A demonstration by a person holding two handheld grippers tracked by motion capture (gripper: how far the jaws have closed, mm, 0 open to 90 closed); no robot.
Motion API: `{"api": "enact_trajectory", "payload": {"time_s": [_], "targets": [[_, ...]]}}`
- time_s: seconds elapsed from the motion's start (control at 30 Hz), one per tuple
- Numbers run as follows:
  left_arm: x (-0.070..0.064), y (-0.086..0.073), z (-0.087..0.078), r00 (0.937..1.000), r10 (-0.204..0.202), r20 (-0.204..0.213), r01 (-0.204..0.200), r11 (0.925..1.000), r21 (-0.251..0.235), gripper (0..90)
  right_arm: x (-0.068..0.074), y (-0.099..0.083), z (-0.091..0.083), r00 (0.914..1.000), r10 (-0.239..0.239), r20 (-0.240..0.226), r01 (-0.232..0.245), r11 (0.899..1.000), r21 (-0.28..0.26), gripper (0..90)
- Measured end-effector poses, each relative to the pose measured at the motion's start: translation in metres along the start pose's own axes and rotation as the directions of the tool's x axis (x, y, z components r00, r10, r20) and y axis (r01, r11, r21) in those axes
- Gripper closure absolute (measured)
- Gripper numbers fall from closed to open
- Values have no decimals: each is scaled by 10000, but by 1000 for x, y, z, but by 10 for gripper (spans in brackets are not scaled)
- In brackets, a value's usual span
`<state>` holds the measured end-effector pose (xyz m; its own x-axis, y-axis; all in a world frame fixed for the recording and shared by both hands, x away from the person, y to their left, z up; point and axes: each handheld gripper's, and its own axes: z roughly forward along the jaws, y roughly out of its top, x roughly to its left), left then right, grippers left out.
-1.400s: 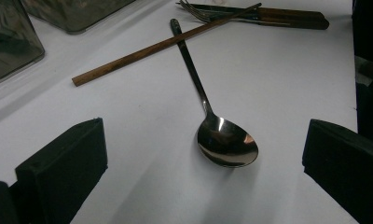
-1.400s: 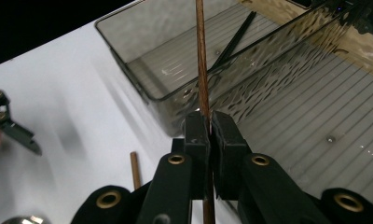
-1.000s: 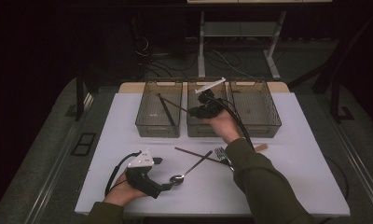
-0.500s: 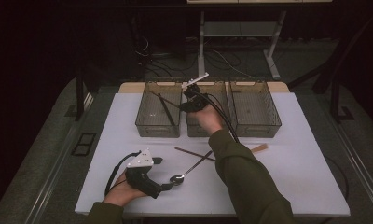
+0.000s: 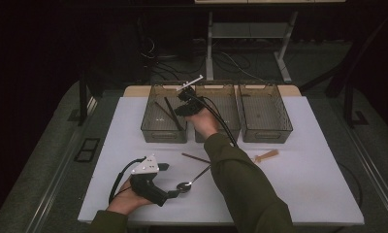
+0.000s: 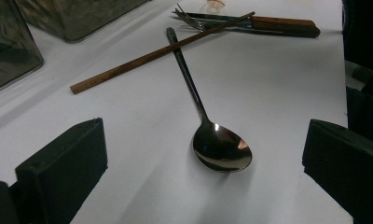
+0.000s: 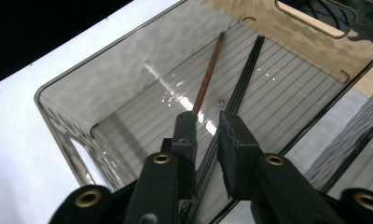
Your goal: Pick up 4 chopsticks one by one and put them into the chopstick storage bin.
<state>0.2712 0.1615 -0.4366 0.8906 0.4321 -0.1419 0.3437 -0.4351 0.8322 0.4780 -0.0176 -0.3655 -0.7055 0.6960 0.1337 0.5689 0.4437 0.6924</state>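
Note:
A steel spoon (image 6: 222,149) lies on the white table, bowl towards me. My left gripper (image 6: 203,140) stands open, one jaw on each side of the bowl, touching nothing. In the high view the left gripper (image 5: 175,193) sits at the front left beside the spoon (image 5: 183,186). My right gripper (image 5: 180,110) hangs over the right side of the left bin (image 5: 148,127). Its jaws (image 7: 207,121) stand a narrow gap apart. A black chopstick (image 7: 247,70) runs through that gap, looking loose, beside a brown chopstick (image 7: 208,74) on the bin floor.
A middle bin (image 5: 231,132) and a right bin (image 5: 284,130) stand in a row with the left one. On the table lie a brown chopstick (image 6: 161,51), a fork (image 6: 194,14) and a wooden-handled utensil (image 6: 282,25). A pale wooden piece (image 5: 267,155) lies right of my forearm.
My right gripper has moved left from above the middle bin to above the left bin. The left gripper has stayed by the spoon.

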Motion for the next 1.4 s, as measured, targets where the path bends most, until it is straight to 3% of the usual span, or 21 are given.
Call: {"api": "enact_trajectory", "payload": {"time_s": [0.1,0.43,0.63,0.87,1.4], "targets": [[0,0,0,10000,-24,-1,24,10000,4,0,0,-1,-2,10000,-11,2,11,10000,-8,721],[0,0,0,10000,-40,-21,40,10000,76,0,-5,-12,-24,9971,-104,-749,80,9995,-312,477],[0,0,2,10000,-44,-70,44,10000,58,0,-11,-26,-43,9929,-487,-1087,428,9976,-553,456],[-1,-1,1,9999,-127,-104,128,9999,101,0,-14,-41,-63,9827,-865,-1637,749,9943,-756,372],[0,-1,0,9999,-16,-128,20,9996,292,0,-8,-77,-102,9629,-1790,-2019,1590,9810,-1114,355]]}}
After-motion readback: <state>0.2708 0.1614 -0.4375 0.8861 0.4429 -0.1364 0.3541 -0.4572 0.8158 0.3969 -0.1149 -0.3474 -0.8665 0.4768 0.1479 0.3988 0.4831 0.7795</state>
